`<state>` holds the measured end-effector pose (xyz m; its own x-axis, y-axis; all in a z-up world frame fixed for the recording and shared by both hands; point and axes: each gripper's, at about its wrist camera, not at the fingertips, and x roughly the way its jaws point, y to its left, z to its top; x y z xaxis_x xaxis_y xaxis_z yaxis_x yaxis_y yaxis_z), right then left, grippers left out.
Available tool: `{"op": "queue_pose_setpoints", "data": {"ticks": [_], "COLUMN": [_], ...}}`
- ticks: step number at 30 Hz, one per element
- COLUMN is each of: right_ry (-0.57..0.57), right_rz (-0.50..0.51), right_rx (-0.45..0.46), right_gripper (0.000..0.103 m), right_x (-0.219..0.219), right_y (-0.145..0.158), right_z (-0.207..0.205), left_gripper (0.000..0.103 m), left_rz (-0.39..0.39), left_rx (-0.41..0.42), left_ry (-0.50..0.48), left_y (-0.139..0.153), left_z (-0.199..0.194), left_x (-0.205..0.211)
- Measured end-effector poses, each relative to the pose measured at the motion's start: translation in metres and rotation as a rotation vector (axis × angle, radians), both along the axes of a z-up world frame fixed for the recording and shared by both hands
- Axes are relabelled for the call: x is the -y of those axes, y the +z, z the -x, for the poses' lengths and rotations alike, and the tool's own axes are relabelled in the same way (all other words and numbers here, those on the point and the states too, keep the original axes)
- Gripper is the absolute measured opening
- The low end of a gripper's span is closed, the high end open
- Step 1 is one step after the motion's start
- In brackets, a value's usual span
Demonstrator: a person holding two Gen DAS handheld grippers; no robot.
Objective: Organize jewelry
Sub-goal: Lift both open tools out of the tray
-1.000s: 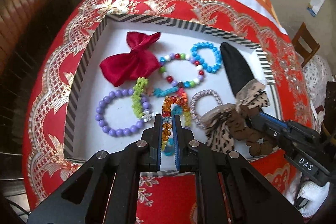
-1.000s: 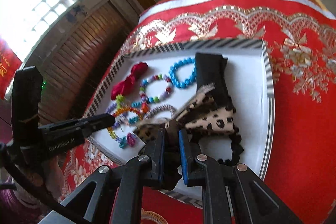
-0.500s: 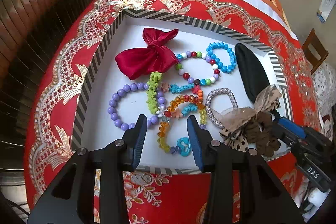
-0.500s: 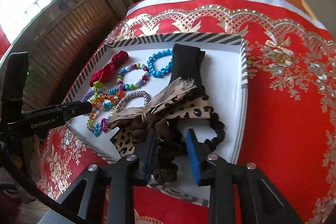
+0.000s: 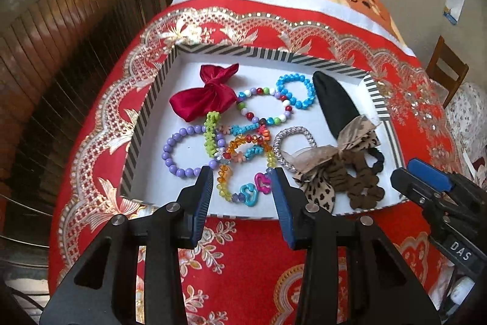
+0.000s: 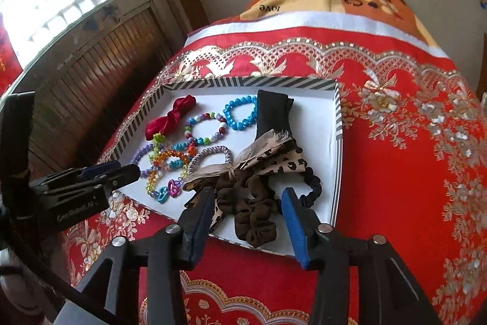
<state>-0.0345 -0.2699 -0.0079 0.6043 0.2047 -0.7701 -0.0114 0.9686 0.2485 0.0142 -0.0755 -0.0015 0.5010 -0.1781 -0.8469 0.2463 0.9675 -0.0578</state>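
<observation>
Two views, one shallow white tray with a black-and-white striped rim (image 5: 234,50), set on a red and gold patterned cloth (image 5: 100,124) over the bench.

Left wrist view: the left gripper (image 5: 242,185) hangs above the tray's near edge, jaws spread wide and holding nothing. Tray contents, left to right:
- dark red satin bow (image 5: 204,99), far left;
- lilac round-bead bracelet (image 5: 179,153), near left, with a lime-green beaded strand (image 5: 210,133) lying across its right side;
- multicoloured round-bead bracelet (image 5: 264,108), centre;
- bright blue bead bracelet (image 5: 295,90), just beyond it;
- amber and mixed-colour bead chain with pink and turquoise heart links (image 5: 243,172), tangled between the jaws' line of sight;
- silver woven elastic band (image 5: 289,148);
- black fabric pouch (image 5: 334,105), far right;
- leopard-print ribbon bow (image 5: 328,160) resting on the pouch's near end;
- brown ruffled scrunchie (image 5: 362,185), near right corner.
The right gripper (image 5: 426,175) shows at the right edge, beside the tray.

Right wrist view: the right gripper (image 6: 248,203) is above the near right corner, jaws wide apart and empty, straddling the brown ruffled scrunchie (image 6: 252,215) without touching it. A black elastic hair tie (image 6: 313,185) lies just beside the scrunchie. The left gripper (image 6: 109,172) sits at the left, over the tray's edge.
</observation>
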Motion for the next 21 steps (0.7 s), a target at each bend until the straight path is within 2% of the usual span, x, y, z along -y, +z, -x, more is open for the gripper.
{"op": "queue_pose_setpoints", "data": {"ticks": [9,14,21], "right_ry": [-0.037,-0.049,-0.056], "right_rz": [0.019,0.025,0.035], "right_rx": [0.029,0.042,0.069], "right_gripper": [0.046,0.049,0.051], "right_x": [-0.006,-0.008,-0.014], "right_y": [0.016,0.022,0.03], "right_z": [0.016,0.023,0.032], "left_gripper": [0.039,0.039,0.039], "left_rz": [-0.014,-0.092,-0.088], "left_rx": [0.061,0.119,0.147], "left_ry": [-0.005,-0.004,0.006], "left_y": [0.019,0.029,0.038], "left_z": [0.021,0.032,0.042], "left_x": [0.001,0.004,-0.001]}}
